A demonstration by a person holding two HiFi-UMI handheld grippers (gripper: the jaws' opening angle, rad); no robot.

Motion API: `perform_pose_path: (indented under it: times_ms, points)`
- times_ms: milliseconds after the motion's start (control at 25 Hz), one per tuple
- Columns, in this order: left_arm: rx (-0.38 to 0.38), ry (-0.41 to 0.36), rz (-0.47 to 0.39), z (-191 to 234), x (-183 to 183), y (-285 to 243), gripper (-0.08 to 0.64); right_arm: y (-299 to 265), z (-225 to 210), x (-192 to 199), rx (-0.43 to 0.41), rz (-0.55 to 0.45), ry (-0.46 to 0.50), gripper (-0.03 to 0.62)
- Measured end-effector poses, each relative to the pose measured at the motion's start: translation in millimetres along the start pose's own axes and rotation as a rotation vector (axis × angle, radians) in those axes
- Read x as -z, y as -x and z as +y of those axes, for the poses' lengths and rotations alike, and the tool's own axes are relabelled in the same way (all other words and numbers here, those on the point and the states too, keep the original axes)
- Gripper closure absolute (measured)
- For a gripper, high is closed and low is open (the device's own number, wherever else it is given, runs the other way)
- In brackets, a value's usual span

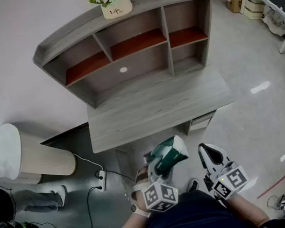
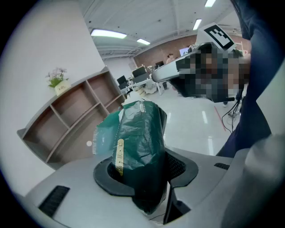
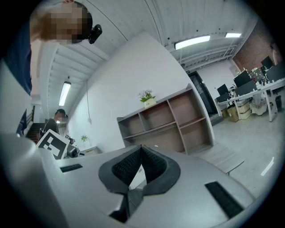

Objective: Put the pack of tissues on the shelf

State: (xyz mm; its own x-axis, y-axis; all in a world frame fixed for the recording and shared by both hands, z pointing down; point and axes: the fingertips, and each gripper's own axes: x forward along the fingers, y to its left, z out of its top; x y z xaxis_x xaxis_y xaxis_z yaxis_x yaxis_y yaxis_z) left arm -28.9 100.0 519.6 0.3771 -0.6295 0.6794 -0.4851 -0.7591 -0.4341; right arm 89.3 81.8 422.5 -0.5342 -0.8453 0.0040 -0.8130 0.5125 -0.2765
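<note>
The left gripper (image 2: pixel 144 171) is clamping its black pads (image 2: pixel 179 167) on the lower part of a dark green pack of tissues (image 2: pixel 141 140). The pack is standing up out of the jaws, and its upper end is reaching well past the fingertips. In the head view the pack is tilting up and forward of the fingers, over the floor and just short of the desk's (image 1: pixel 158 108) near edge. The right gripper (image 3: pixel 141 150), beside the left one, is keeping its jaws pressed together at the tips with nothing between them. Ahead of both pairs of fingers and well apart from them, the wooden shelf (image 1: pixel 136 46) is sitting at the back of the desk, its compartments open. A pot of pink flowers (image 1: pixel 115 3) is standing on its top board.
</note>
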Motion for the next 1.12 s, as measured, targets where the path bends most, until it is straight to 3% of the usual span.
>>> perform_pose_path:
  times_ms: [240,440,1120]
  points:
    - [-0.032,-0.057,-0.011,-5,5,26,0.376,15,31,0,-0.002,0.032,0.026,0.588]
    - [-0.018,-0.004,-0.035,-1,12,29,0.376,15,43,5,-0.009,0.049,0.044,0.589]
    - [-0.043,0.018,-0.001,-19,-13,22,0.374,35,7,-10,-0.042,-0.013,-0.036,0.588]
